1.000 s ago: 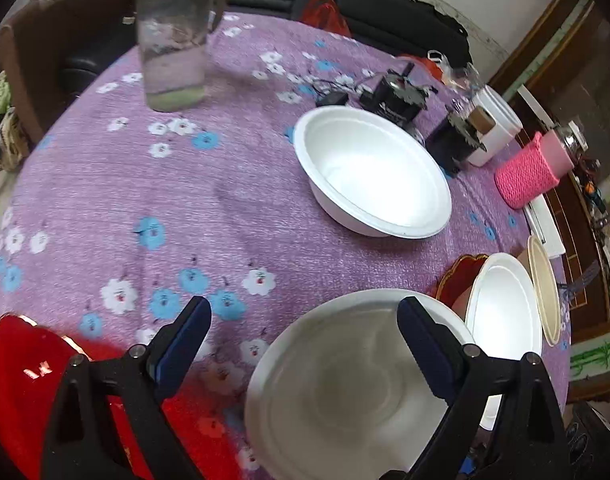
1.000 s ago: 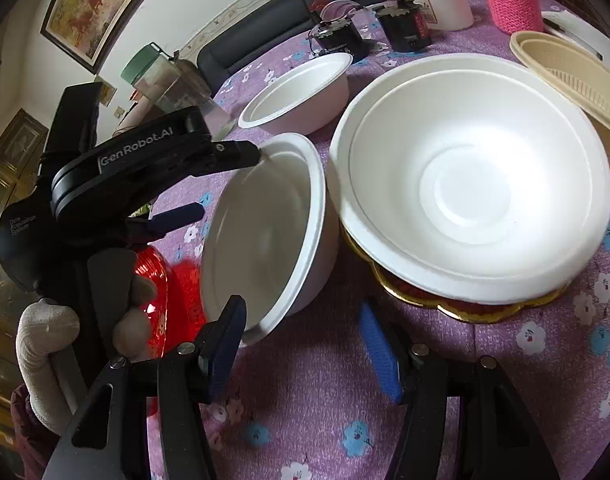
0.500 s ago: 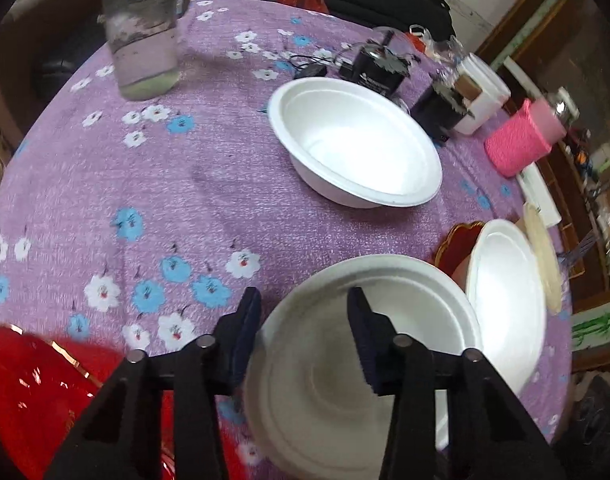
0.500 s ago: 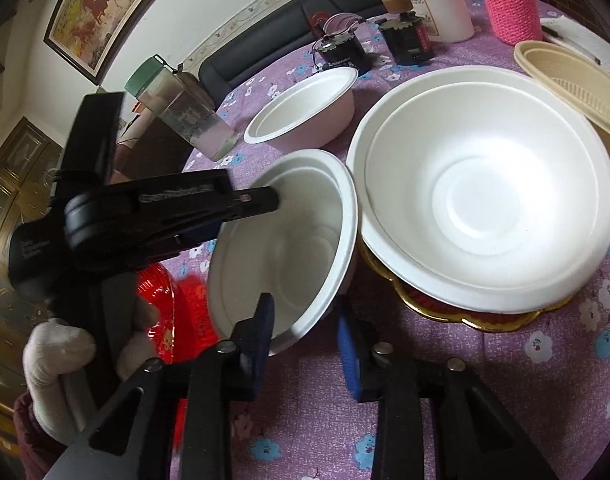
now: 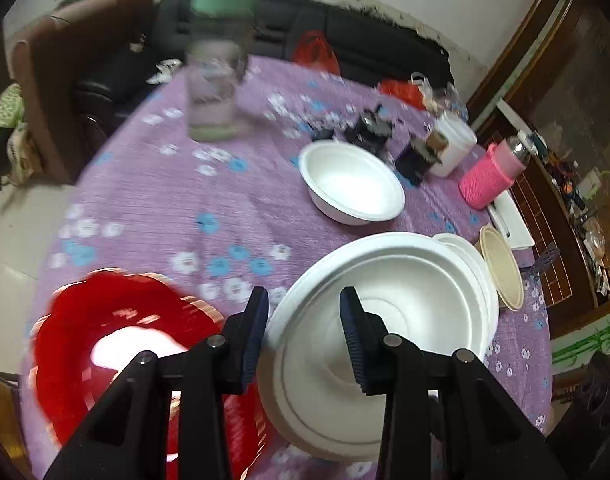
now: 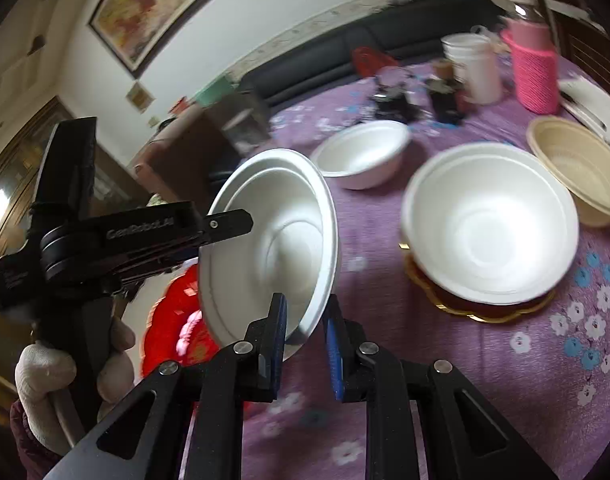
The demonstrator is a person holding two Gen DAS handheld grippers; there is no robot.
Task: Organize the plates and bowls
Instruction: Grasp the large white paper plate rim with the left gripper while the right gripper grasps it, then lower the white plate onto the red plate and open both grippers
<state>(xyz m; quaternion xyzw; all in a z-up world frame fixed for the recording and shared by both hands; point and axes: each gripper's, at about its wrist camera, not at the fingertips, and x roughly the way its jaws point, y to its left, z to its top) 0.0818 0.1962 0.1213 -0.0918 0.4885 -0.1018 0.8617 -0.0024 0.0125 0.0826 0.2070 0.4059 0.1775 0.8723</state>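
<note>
White bowl (image 6: 273,240) lifted off the purple table (image 6: 425,360), tilted, rim pinched by both left gripper (image 5: 303,332) and right gripper (image 6: 305,336), above red plate (image 5: 117,344), near a stacked bowl (image 6: 489,236) on gold-rimmed plate (image 6: 477,308).

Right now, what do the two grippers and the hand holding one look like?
Both the left gripper and right gripper are black, with triangular cutouts, silver screws and ribbed blue finger pads. The left gripper's side reads GenRobot.AI. A whitish knit glove covers the hand.

My left gripper (image 5: 304,334) is clamped on the rim between its fingers. My right gripper (image 6: 305,344) pinches the opposite edge, jaws nearly closed.
</note>
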